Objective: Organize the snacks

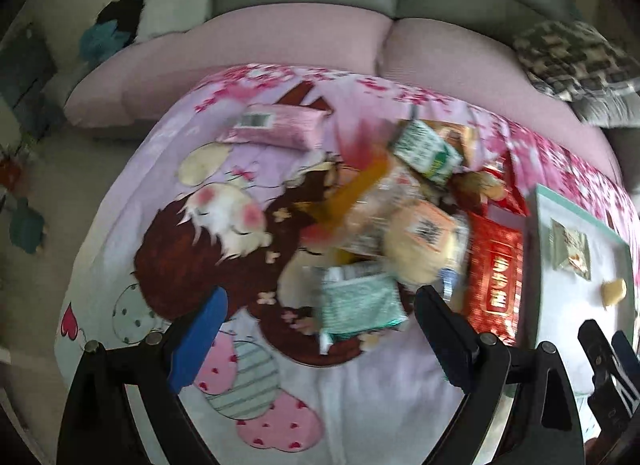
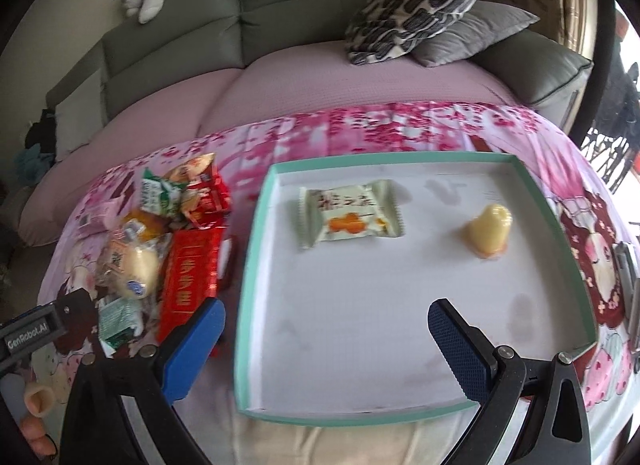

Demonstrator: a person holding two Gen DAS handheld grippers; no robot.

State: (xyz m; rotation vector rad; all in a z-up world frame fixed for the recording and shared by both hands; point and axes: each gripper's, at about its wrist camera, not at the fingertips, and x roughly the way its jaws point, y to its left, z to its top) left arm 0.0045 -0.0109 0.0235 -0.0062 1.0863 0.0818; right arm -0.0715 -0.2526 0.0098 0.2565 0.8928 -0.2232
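Note:
A pile of snack packets (image 1: 404, 221) lies on the pink cartoon cloth, with a teal-white packet (image 1: 356, 305) nearest my left gripper (image 1: 320, 317), which is open and empty just before it. A long red packet (image 1: 496, 281) lies beside the teal-rimmed white tray (image 2: 256, 249). In the tray lie a pale green packet (image 2: 350, 213) and a yellow jelly cup (image 2: 490, 229). My right gripper (image 2: 324, 325) is open and empty above the tray's near part. The pile also shows in the right wrist view (image 2: 160, 241).
A pink packet (image 1: 276, 125) lies apart at the cloth's far side. A sofa with pink cover (image 2: 320, 85) and patterned cushions (image 2: 416, 9) stands behind the table. The left gripper's body (image 2: 36, 329) shows at the left edge.

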